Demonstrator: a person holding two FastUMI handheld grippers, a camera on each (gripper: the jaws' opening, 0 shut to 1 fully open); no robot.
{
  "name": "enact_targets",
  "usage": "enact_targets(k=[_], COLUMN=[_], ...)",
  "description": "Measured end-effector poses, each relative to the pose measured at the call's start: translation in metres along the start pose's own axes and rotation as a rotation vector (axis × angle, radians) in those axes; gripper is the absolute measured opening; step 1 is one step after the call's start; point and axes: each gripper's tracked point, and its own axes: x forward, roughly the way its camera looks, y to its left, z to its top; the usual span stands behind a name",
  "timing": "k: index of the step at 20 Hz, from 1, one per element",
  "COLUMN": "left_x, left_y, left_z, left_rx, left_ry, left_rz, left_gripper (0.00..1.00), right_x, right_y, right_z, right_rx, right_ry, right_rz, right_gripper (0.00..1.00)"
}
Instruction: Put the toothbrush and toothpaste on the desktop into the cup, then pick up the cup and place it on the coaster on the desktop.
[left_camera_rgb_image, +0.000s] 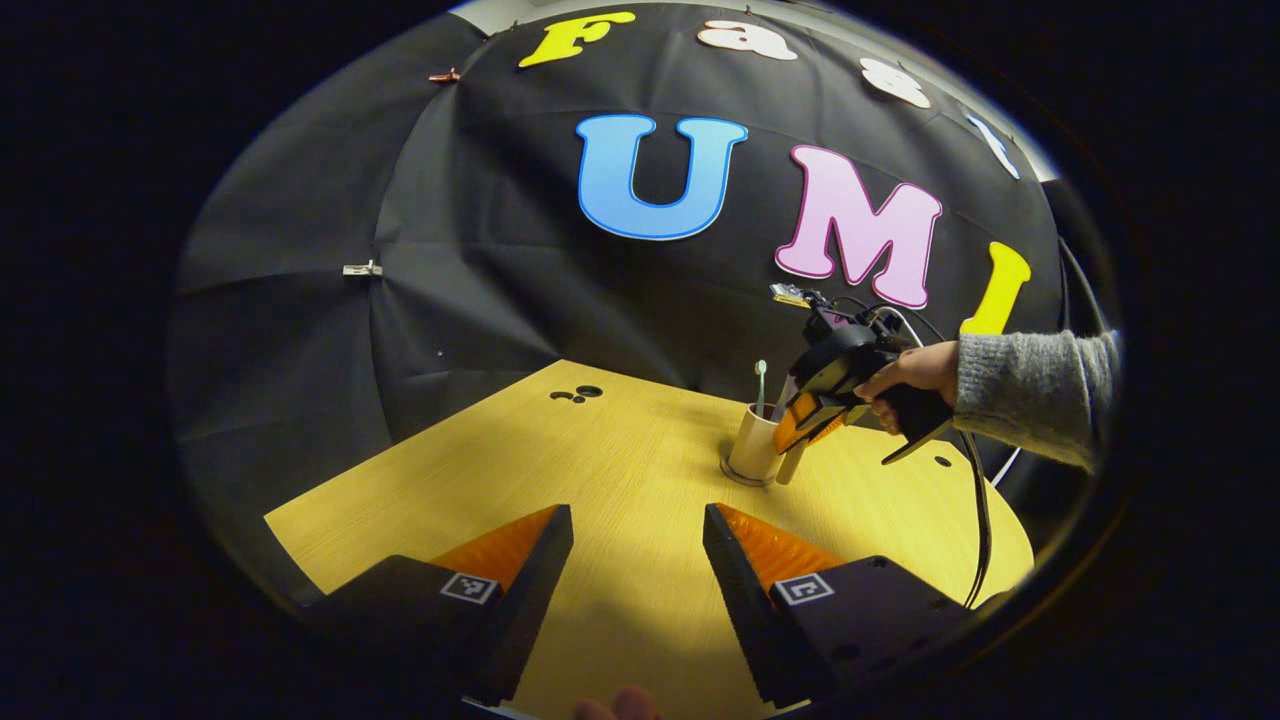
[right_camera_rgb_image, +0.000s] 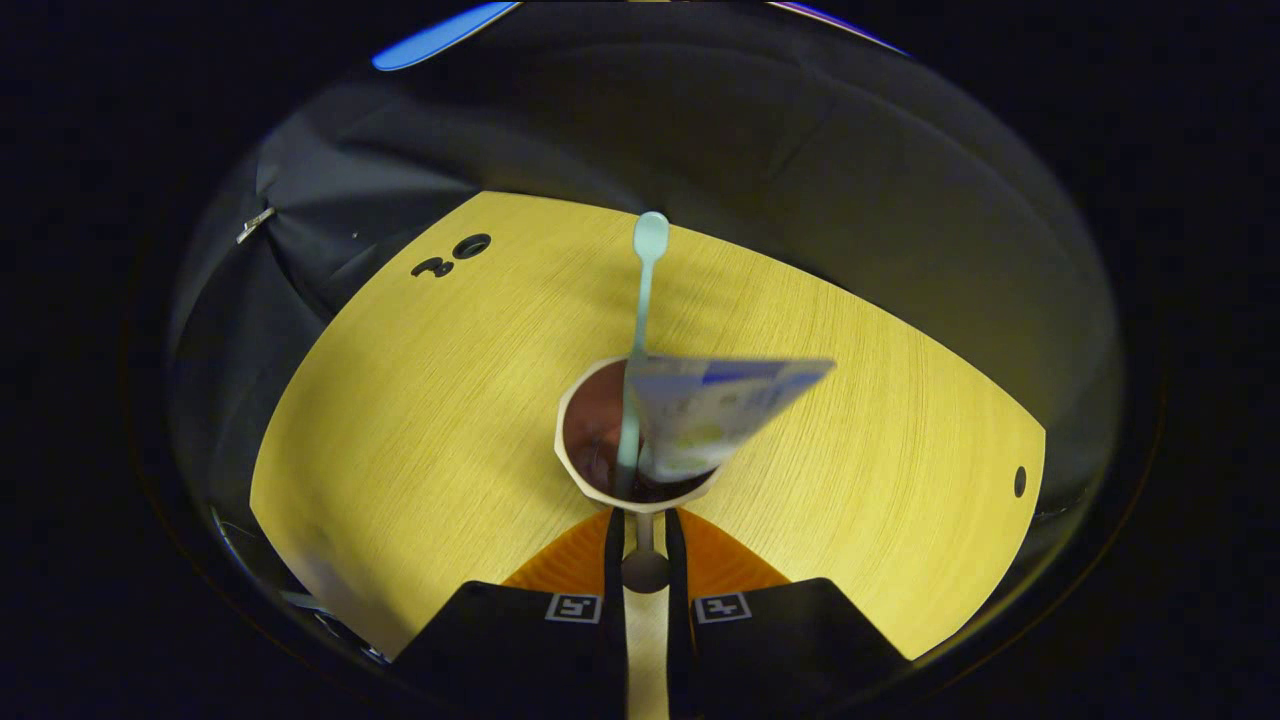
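Left gripper view: 1 cup (left_camera_rgb_image: 753, 445) w/ 1 toothbrush (left_camera_rgb_image: 760, 385) in it, right of center, on the table (left_camera_rgb_image: 600, 470). Left gripper (left_camera_rgb_image: 637, 535) at bottom, spread wide, holds nothing. Right gripper (left_camera_rgb_image: 800, 425) touches the cup.

Right gripper view: 1 cup (right_camera_rgb_image: 585, 485), center, w/ toothbrush (right_camera_rgb_image: 640, 310) and 1 toothpaste (right_camera_rgb_image: 700, 410) inside. Right gripper (right_camera_rgb_image: 645, 545) just below, pinching the cup's rim.

The worktop (right_camera_rgb_image: 420, 420) is yellow woodgrain. On it the cup (right_camera_rgb_image: 585, 470) is beige with a dark inside, holding a pale green toothbrush (right_camera_rgb_image: 645, 270) and white-and-blue toothpaste (right_camera_rgb_image: 710, 405).
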Motion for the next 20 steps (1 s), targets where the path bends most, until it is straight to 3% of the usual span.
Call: enact_targets(k=[4, 7, 8, 9, 11, 12, 15, 20], left_x=[0.001, -0.001, 0.0, -0.001, -0.004, -0.005, -0.008, -0.014], left_y=[-0.001, -0.002, -0.002, -0.003, -0.003, -0.002, -0.003, -0.009], left_z=[0.0, 0.001, 0.001, 0.002, 0.002, 0.002, 0.004, 0.014], left_rx=[-0.001, -0.001, -0.001, 0.001, 0.008, 0.01, 0.011, 0.025], left_ry=[0.0, -0.001, -0.004, -0.004, -0.005, -0.006, -0.004, -0.014], left_rz=[-0.001, 0.0, 0.0, -0.001, 0.0, 0.0, 0.002, -0.003], left_gripper=[0.86, 0.86, 0.86, 0.82, 0.86, 0.85, 0.85, 0.86], right_x=[0.004, 0.003, 0.003, 0.002, 0.0, -0.001, -0.01, -0.046], right_y=[-0.001, -0.003, -0.004, -0.004, -0.006, -0.006, -0.007, -0.007], right_z=[-0.002, -0.003, -0.003, -0.004, -0.004, -0.003, -0.003, 0.013], right_rx=[0.001, -0.003, -0.006, -0.003, 0.018, 0.029, 0.042, 0.097], right_ry=[-0.008, -0.016, -0.019, -0.018, -0.023, -0.027, -0.041, -0.164], right_rz=[-0.009, -0.034, -0.038, -0.042, -0.049, -0.044, -0.038, -0.025], right_gripper=[0.19, 0.25, 0.22, 0.29, 0.3, 0.41, 0.53, 0.62])
